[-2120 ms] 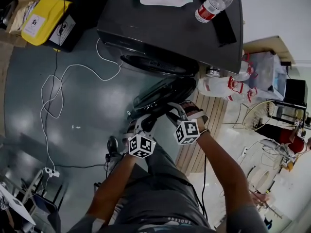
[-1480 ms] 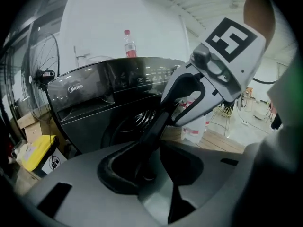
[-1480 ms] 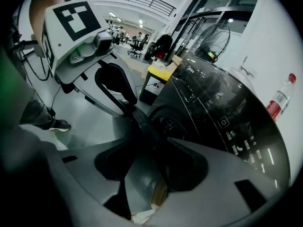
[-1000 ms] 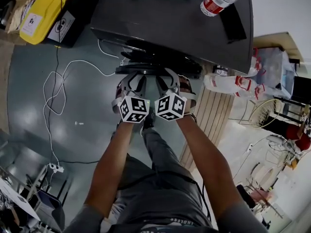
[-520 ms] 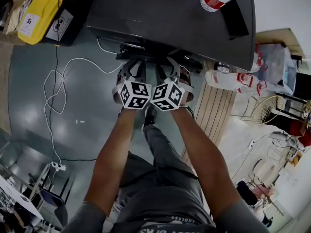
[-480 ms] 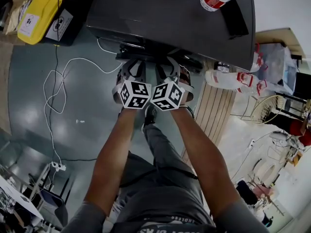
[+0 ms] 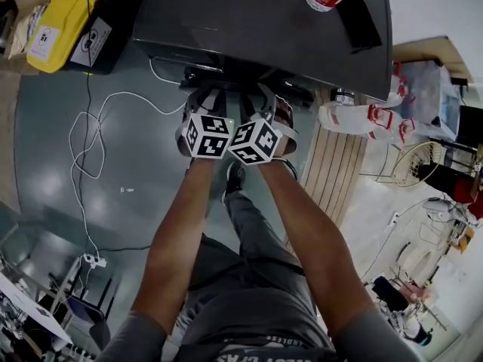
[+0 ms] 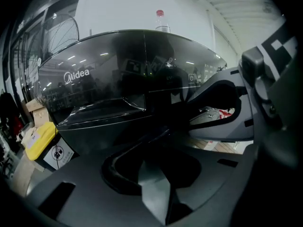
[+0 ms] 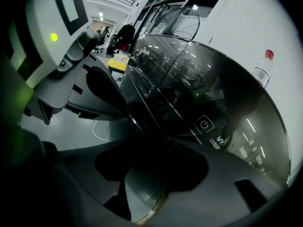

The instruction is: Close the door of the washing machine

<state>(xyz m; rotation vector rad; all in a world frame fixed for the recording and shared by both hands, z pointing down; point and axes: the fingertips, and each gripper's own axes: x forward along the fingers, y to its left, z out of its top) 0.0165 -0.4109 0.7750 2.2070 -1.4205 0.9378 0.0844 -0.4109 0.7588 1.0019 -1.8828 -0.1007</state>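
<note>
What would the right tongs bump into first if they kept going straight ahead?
Most likely the washing machine, whose glossy dark front fills the view just past the right tongs. Whether they touch it is too dark to tell.

The washing machine (image 7: 256, 21) is glossy black, the floor cable (image 7: 71, 138) white.

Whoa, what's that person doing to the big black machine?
A person holds a gripper in each hand. The left gripper and right gripper are both up at the door on the front of the black Midea washing machine. The door looks shut or nearly so. Both grippers are open and grip nothing; the left one's jaws have just been closing partway.
</note>
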